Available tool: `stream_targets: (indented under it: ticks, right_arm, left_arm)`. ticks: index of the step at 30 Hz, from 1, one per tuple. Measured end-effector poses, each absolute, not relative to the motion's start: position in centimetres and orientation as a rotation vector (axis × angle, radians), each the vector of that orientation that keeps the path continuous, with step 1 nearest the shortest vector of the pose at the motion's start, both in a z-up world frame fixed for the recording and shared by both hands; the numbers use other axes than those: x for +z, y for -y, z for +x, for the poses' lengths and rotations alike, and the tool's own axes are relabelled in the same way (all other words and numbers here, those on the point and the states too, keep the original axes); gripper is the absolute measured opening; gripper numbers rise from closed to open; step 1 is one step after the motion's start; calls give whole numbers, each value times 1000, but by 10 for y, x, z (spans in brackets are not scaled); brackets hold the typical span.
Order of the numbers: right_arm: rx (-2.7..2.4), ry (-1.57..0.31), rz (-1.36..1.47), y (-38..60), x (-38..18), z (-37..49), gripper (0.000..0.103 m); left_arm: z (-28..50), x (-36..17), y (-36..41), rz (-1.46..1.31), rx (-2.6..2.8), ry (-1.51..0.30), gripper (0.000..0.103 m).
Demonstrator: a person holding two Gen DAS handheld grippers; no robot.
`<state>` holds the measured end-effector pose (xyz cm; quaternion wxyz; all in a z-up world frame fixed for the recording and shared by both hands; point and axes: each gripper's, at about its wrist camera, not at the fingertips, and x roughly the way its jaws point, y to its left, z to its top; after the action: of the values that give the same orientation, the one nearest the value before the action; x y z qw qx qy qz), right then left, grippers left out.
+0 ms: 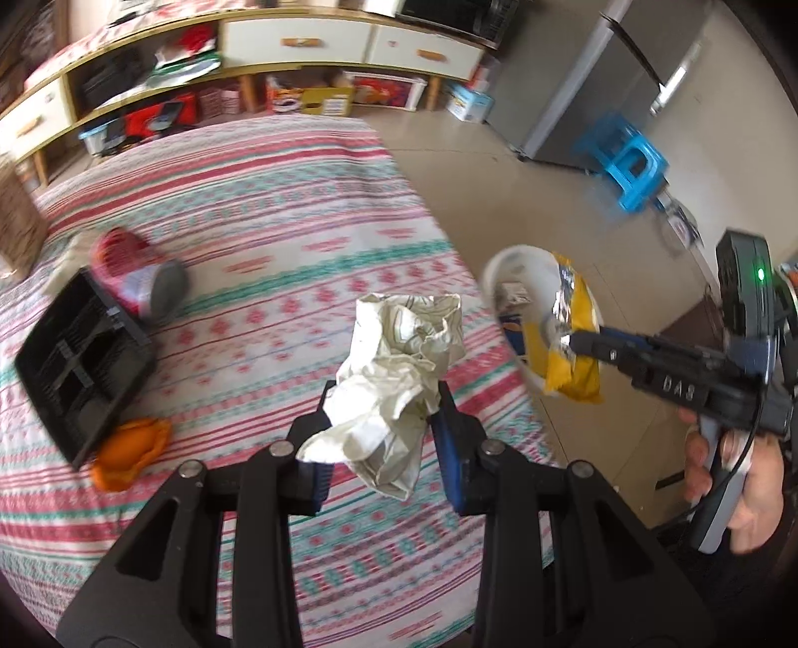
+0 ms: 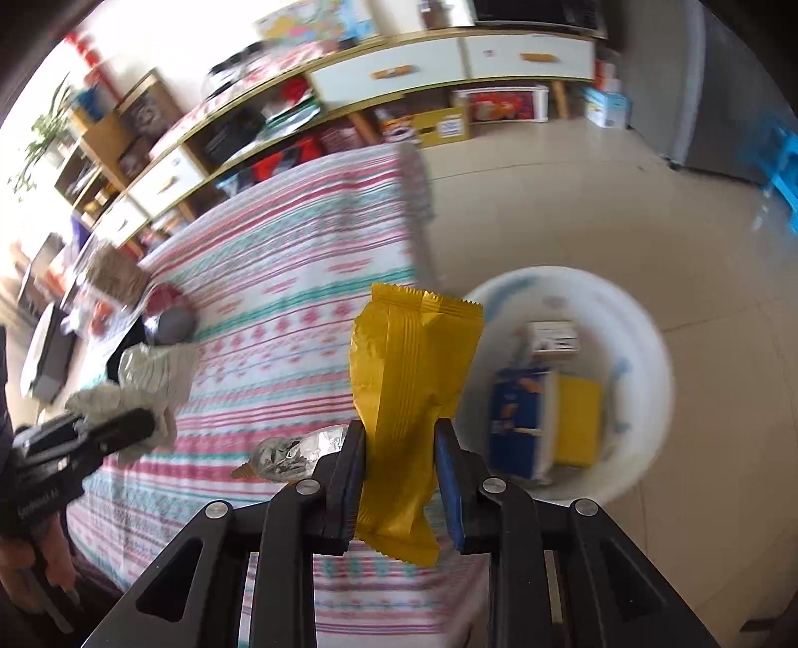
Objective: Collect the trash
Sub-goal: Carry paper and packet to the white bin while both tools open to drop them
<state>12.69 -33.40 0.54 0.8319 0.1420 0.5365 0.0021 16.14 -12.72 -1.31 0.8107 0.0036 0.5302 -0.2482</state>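
My left gripper (image 1: 381,394) is shut on a crumpled white paper wad (image 1: 399,369), held above the striped tablecloth (image 1: 259,209). My right gripper (image 2: 399,428) is shut on a yellow snack wrapper (image 2: 409,379) with a foil lining, near the table's right edge. In the left wrist view that right gripper (image 1: 573,341) and the yellow wrapper (image 1: 573,324) hang over a white bin (image 1: 503,259) on the floor. The white bin (image 2: 643,399) holds a blue box, a yellow packet and a small white carton. In the right wrist view the left gripper (image 2: 144,423) carries the paper wad (image 2: 149,384) at the left.
On the table lie a red and silver can (image 1: 139,279) on its side, a black slotted tray (image 1: 85,364) and an orange peel (image 1: 132,451). A blue stool (image 1: 631,167) and a grey fridge (image 1: 613,84) stand on the tiled floor. A low cabinet (image 1: 299,45) runs behind.
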Motion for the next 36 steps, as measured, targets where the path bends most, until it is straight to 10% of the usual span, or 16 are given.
stream_targets:
  ticks: [23,36]
  right_arm:
    - [-189,-1149,426,458,-6,75,29]
    - [-192,-1158,416,450,-10,87,29]
  left_arm:
    - [180,-64,285,46,-769,-1171,40]
    - [179,-36,239,13,-729,-1131,80]
